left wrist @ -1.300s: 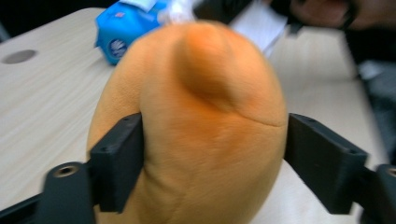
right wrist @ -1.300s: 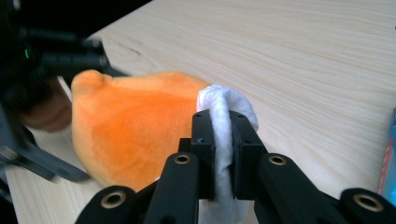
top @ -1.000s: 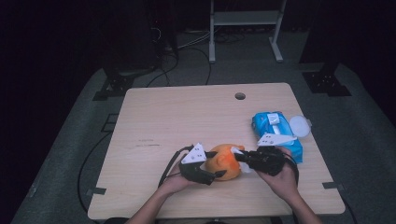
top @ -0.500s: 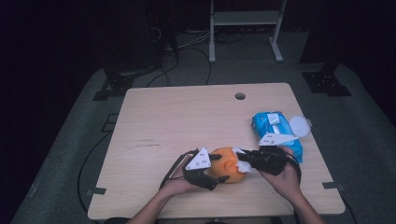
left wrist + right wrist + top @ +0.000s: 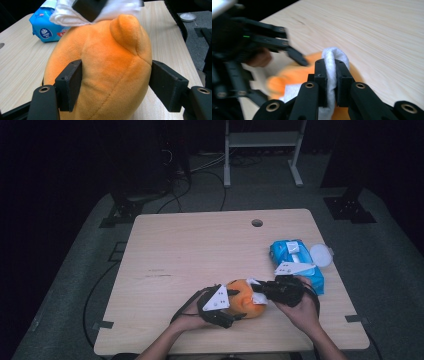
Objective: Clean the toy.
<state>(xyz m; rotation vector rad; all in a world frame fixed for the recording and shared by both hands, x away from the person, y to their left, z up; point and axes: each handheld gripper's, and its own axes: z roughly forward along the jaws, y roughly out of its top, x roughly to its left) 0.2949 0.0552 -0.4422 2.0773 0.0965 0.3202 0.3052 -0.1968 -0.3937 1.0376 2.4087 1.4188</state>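
High view: low and just right of centre on the desk, the orange plush sits between the left tongs and the right tongs. A blue wipes pack lies to the right, a white lid just beside it.

Left gripper view: the left tongs pinch the plush at mid-frame, having just closed in on it; the soft body bulges between the pads. A loose hold could let it roll under the rubbing.

Right gripper view: the right tongs are pressed together on a white wipe, held to the plush. The thin wipe could slip out or tear if dragged hard. This frame is blurred at left, and where the wipe actually touches the plush is hidden behind the tongs.
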